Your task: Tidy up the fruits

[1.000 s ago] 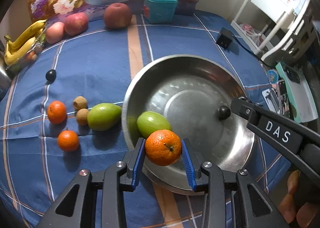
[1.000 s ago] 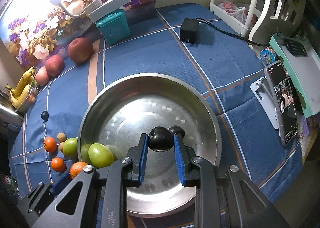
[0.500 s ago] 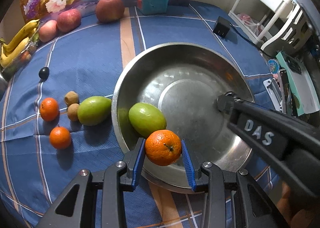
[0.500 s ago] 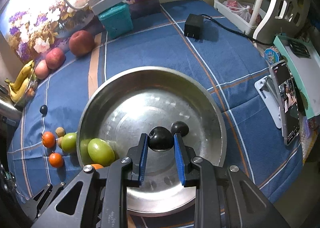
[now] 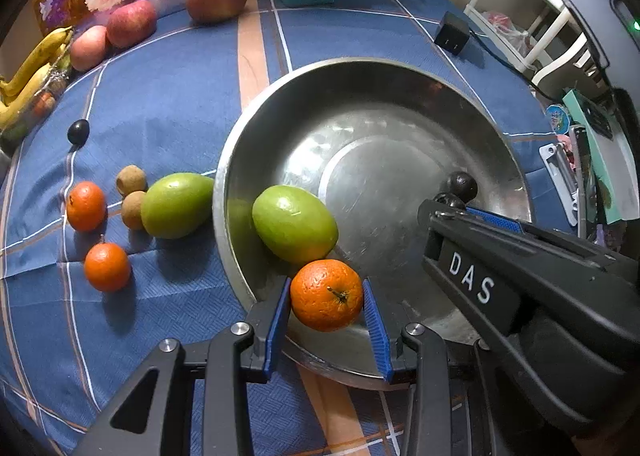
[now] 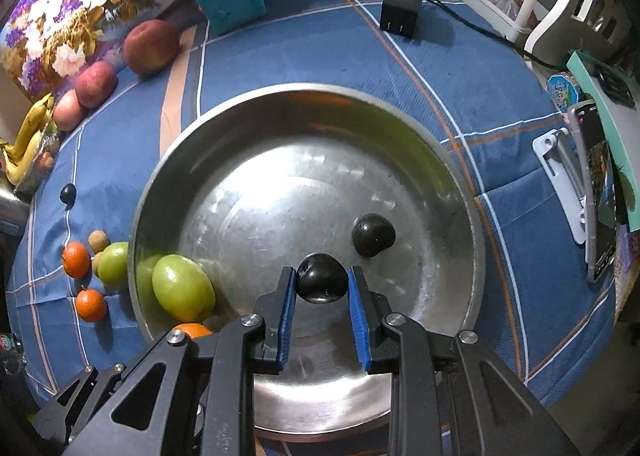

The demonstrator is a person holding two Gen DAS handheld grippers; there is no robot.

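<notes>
My left claw (image 5: 326, 310) is clamped on a round orange tangerine (image 5: 326, 295), blue pads pressed to its two sides, the stem dimple turned back toward my camera and slightly to the right. The fruit is nearly a ball, so it has no clear long axis. It hangs just inside the near rim of the wide stainless-steel bowl (image 5: 400, 72); whether it touches the metal I cannot tell. Just beyond it, against the bowl's left inner wall, lies a smooth green oval fruit (image 5: 295, 229), its long axis running from upper left to lower right in my left view.

My right claw (image 6: 322, 298) grips a small glossy black plum-like fruit (image 6: 322, 283) between its blue pads, over the bowl's floor near the near side. It is slightly wider than tall, its long axis running across from pad to pad. A second dark round fruit (image 6: 373, 235) sits on the bowl floor just beyond and to the right, apart from the one I hold. From the left camera, my right claw reaches in low from the right, its black arm lettered "DAS" slanting toward the bowl's centre.

Outside the bowl, on the blue checked tablecloth (image 5: 168, 96), a second green oval fruit (image 5: 177, 205) lies just beside the rim, with two small brown round fruits (image 5: 132, 192) and two loose tangerines (image 5: 86, 206) further left. A lone black fruit (image 5: 77, 131) sits well apart.
</notes>
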